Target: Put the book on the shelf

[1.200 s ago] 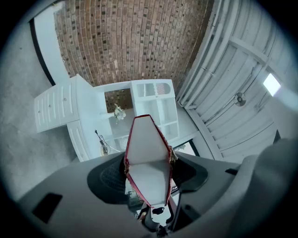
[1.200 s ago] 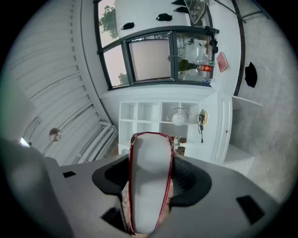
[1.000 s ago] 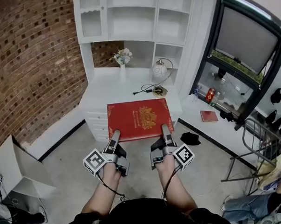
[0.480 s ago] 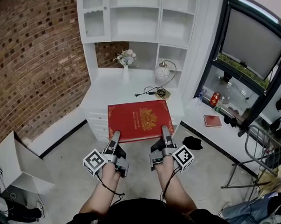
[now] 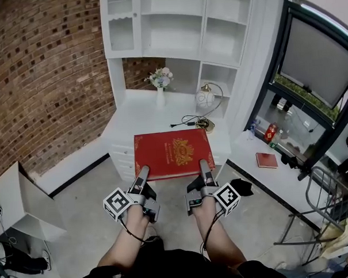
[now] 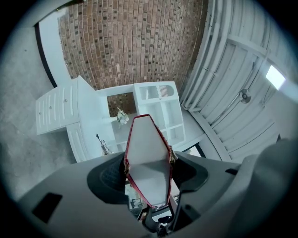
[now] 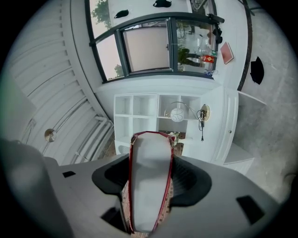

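A large red book point(image 5: 173, 152) with a gold crest on its cover is held flat in the air in front of the white desk. My left gripper point(image 5: 142, 176) is shut on its near edge at the left and my right gripper point(image 5: 204, 169) on its near edge at the right. In the left gripper view the book point(image 6: 148, 162) shows edge-on, white pages inside a red cover, clamped between the jaws. The right gripper view shows the same edge point(image 7: 150, 181) held the same way. The white shelf unit point(image 5: 175, 32) with open compartments stands above the desk, beyond the book.
On the white desk point(image 5: 139, 117) stand a vase of flowers point(image 5: 160, 84), a globe lamp point(image 5: 205, 99) and a black cable point(image 5: 187, 120). A brick wall point(image 5: 39, 78) runs along the left. A small red book point(image 5: 266, 160) lies on a ledge at right, near a window point(image 5: 317, 60).
The view has drawn back and tilted up a little, so the shelf unit sits lower in view. Both grippers still hold the book the same way.
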